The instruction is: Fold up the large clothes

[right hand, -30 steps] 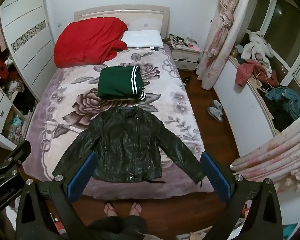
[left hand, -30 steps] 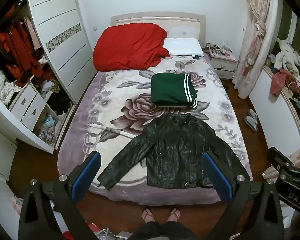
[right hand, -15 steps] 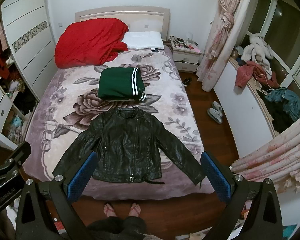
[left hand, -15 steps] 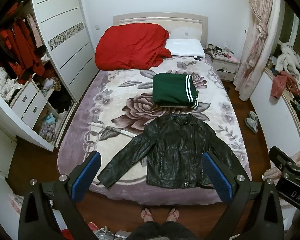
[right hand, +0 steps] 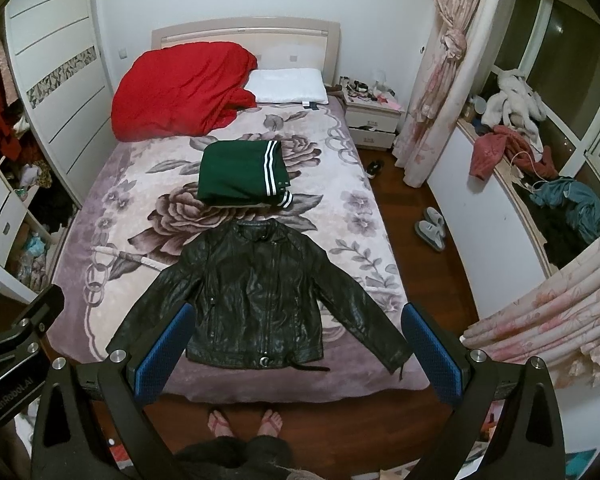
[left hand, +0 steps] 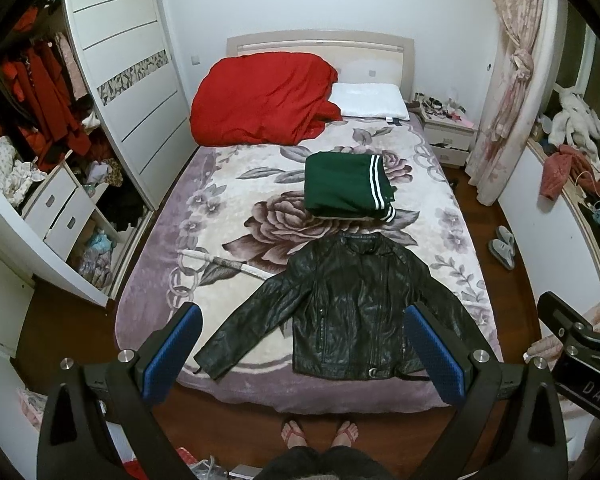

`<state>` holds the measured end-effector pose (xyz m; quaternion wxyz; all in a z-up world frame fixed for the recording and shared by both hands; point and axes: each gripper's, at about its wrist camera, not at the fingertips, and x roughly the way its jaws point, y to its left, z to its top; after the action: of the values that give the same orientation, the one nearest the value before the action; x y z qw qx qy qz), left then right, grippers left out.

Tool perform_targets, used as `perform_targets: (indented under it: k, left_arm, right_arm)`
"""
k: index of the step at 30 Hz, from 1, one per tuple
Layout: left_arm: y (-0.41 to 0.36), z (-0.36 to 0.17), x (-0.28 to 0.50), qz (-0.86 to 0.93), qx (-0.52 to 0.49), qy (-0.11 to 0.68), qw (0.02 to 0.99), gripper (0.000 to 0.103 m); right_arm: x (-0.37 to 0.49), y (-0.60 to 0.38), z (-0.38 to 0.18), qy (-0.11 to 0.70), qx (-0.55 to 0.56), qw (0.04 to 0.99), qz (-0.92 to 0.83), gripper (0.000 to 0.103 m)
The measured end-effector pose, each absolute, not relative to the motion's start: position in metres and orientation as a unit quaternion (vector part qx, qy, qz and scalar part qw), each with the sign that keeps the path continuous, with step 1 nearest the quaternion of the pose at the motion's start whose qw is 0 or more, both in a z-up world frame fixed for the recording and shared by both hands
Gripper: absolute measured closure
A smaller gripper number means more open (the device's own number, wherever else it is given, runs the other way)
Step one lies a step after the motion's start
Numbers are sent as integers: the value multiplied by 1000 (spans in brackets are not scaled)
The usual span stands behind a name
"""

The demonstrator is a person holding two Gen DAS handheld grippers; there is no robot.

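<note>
A black leather jacket (left hand: 352, 312) lies flat, front up, sleeves spread, at the near end of the bed (left hand: 220, 200); it also shows in the right wrist view (right hand: 256, 300). A folded green garment with white stripes (left hand: 346, 190) lies behind its collar, also in the right wrist view (right hand: 240, 176). My left gripper (left hand: 300, 348) is open and empty, held high above the bed's foot. My right gripper (right hand: 296, 348) is open and empty at the same height, to the right of the left one.
A red duvet (left hand: 260, 100) and a white pillow (left hand: 368, 100) lie at the headboard. An open wardrobe (left hand: 40, 120) stands left, a nightstand (left hand: 448, 136) and curtain (left hand: 508, 80) right. Slippers (right hand: 432, 228) lie on the wooden floor. The person's feet (right hand: 244, 424) stand at the bed's foot.
Both grippers have drifted slightly, so the scene shifts a little down in the views. The jacket and the green garment have not moved. Both grippers stay open.
</note>
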<state>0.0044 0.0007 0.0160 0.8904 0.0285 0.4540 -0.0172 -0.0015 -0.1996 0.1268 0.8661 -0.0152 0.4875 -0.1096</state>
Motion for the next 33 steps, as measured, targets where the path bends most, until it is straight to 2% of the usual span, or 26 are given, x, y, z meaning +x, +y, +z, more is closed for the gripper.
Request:
perform_targets:
  k: [33]
  left_arm:
    - [2, 25, 4, -15, 29, 445, 895, 0]
  right_arm:
    - [-1, -197, 141, 481, -12, 870, -108, 0]
